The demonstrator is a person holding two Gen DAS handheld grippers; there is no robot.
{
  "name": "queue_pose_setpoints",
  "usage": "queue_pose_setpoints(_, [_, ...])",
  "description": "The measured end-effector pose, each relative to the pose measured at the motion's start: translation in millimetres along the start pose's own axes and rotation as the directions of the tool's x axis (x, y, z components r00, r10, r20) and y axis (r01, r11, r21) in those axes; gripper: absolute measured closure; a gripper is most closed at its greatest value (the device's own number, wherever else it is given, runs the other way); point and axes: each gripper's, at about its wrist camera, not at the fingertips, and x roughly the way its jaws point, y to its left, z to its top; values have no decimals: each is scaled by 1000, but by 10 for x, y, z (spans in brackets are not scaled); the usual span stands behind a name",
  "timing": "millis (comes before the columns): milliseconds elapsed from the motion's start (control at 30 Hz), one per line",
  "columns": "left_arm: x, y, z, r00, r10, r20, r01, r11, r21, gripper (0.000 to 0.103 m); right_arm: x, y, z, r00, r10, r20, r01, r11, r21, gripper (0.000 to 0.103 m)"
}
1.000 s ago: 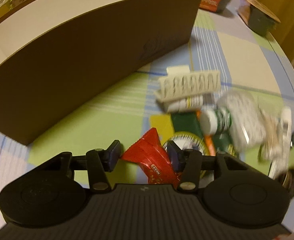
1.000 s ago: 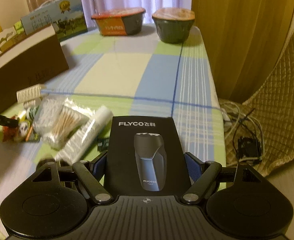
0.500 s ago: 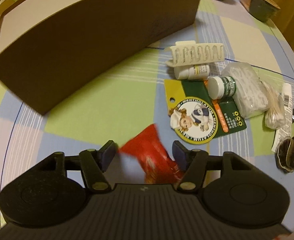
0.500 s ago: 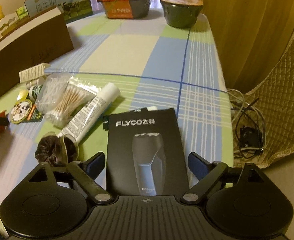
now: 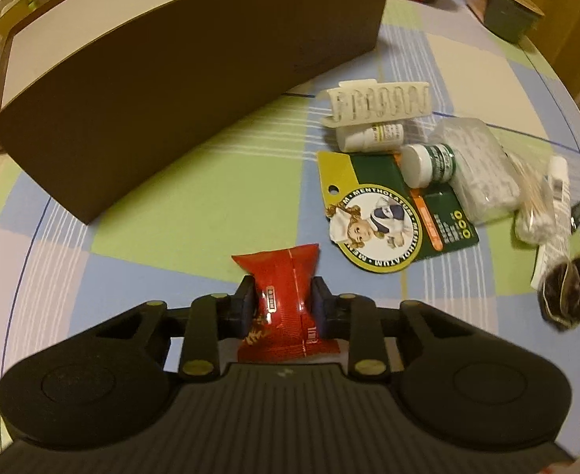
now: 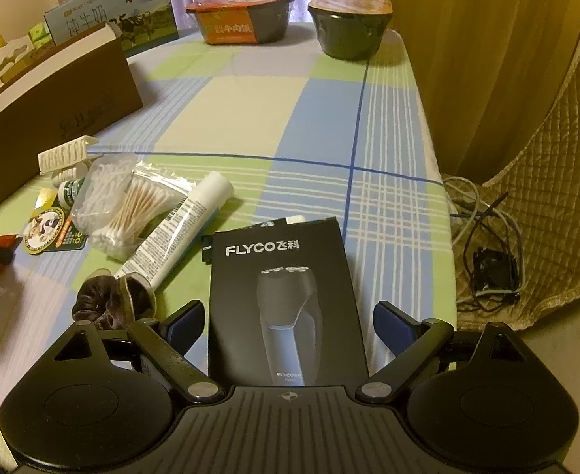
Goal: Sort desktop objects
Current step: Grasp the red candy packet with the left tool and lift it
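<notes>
Pinching a red packet, the left gripper hangs over a checked tablecloth near a brown box. Right view: right gripper spread, astride a shaver box; curtains, quilted chair.

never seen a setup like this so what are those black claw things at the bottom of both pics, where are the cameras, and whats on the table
No robot here: a person holds a two-finger gripper in each hand, and each carries a camera looking along its fingers. The left view shows the left gripper, whose jaws have just closed on a red snack packet. The right view shows the right gripper open, its fingers either side of a black shaver box without touching it. On the checked tablecloth lie a brown cardboard box, cotton swabs, a white tube, a Mentholatum card, a white hair clip and a brown scrunchie.
</notes>
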Motion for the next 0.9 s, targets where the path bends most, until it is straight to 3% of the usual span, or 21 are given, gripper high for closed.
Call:
queue_pose_setpoints(300, [-54,-60,-14,1000,9,16,-9,999,45,80,65,48,35,1000,8,-7,-8,999,-35,14])
queue_pose_setpoints(333, [-65,-63,-10,1000,7,19,-8,999,47,80,87,48,35,1000,1,-12,-2,999,-42,15])
queue_pose_setpoints(367, [-82,-68,-6,1000,5,21,-6,999,53,80,120,53,40,1000,-4,-28,2,999,-54,25])
queue_pose_setpoints(500, [-145,-100,6,1000,-12,26,10,996,83,81,123,109,32,999,-19,-33,16,994,-105,27])
queue_pose_setpoints(700, [-337,-109,54,997,-45,55,38,992,122,81,-66,139,29,999,-28,-31,26,998,-57,27])
queue_pose_setpoints(900, [-592,-30,148,990,-79,114,63,989,136,81,-351,309,209,999,37,26,-36,999,-24,27])
